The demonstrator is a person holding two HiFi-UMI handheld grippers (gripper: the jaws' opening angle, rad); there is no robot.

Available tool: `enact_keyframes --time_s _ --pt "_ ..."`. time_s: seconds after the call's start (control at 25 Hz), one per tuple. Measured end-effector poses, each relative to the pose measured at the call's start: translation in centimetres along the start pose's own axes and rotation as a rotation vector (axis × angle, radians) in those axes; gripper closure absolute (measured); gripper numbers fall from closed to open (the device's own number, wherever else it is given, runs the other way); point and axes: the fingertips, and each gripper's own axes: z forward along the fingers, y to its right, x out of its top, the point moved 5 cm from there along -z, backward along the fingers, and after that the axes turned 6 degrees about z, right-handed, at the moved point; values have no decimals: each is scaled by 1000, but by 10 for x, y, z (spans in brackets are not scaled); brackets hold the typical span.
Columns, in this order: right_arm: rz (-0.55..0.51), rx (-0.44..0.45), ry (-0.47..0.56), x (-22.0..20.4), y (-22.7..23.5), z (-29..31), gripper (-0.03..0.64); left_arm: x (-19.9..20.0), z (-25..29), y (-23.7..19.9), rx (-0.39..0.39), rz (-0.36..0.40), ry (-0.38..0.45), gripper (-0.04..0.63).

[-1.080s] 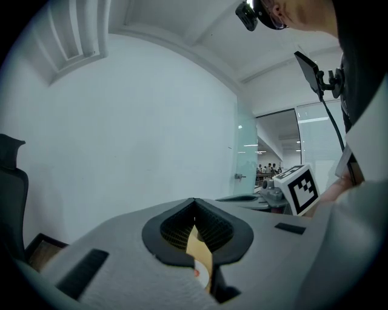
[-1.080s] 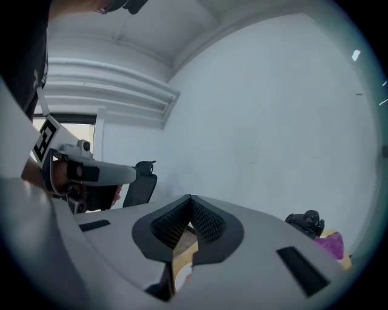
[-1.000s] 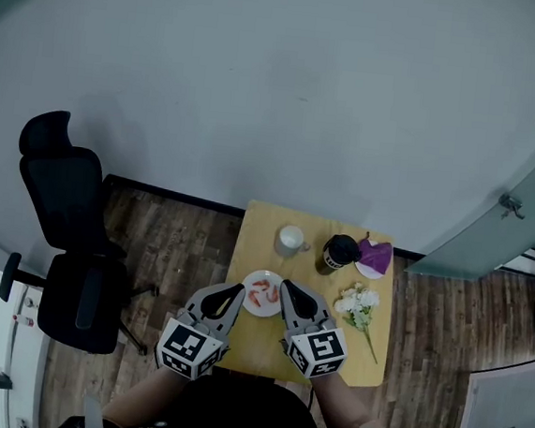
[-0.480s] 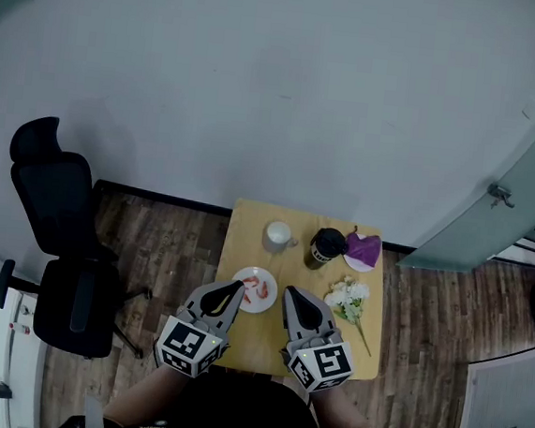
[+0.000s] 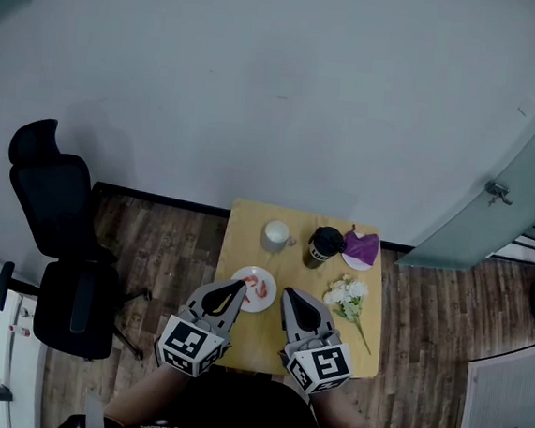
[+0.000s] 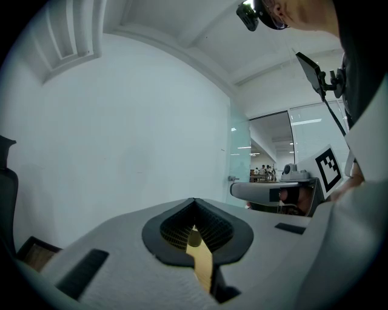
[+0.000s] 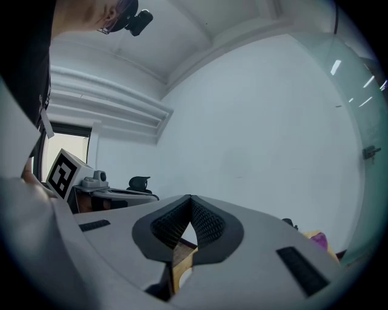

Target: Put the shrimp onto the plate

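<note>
Pink shrimp (image 5: pixel 257 285) lay on the white plate (image 5: pixel 267 300); the left gripper (image 5: pixel 238 288) and right gripper (image 5: pixel 287 293), both shut and empty, had eased back slightly from it, so the task looked finished

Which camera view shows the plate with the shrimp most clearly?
The head view: it looks down on the white plate, with pink shrimp on it, on the wooden table. The left gripper view shows no plate. The right gripper view shows only a pale sliver below its jaws, perhaps the plate.
</note>
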Motion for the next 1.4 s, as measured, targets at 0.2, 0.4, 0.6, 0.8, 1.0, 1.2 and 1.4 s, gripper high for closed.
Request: enact_keyframes --time_s 0.2,0.4,0.6,0.8,1.0,1.2,1.4 --pt "-2 11 0 0 -3 3 615 -1 -2 -3 3 1 -4 594" --pt "-14 22 -9 0 -7 4 615 -1 -4 -5 4 2 -7 594" --pt "-21 25 -12 0 -8 5 615 0 -3 -6 2 3 -5 594" --pt "-24 30 -14 -1 -9 3 615 -2 -3 -3 -2 6 -8 594" --pt "-19 26 -16 -3 -7 2 615 -3 -3 -2 1 3 -9 594" --pt "-18 36 -21 -3 -10 3 615 -2 -4 -3 3 2 -11 594" --pt "-23 39 -23 -4 -9 3 615 -3 -3 -1 3 1 -12 594"
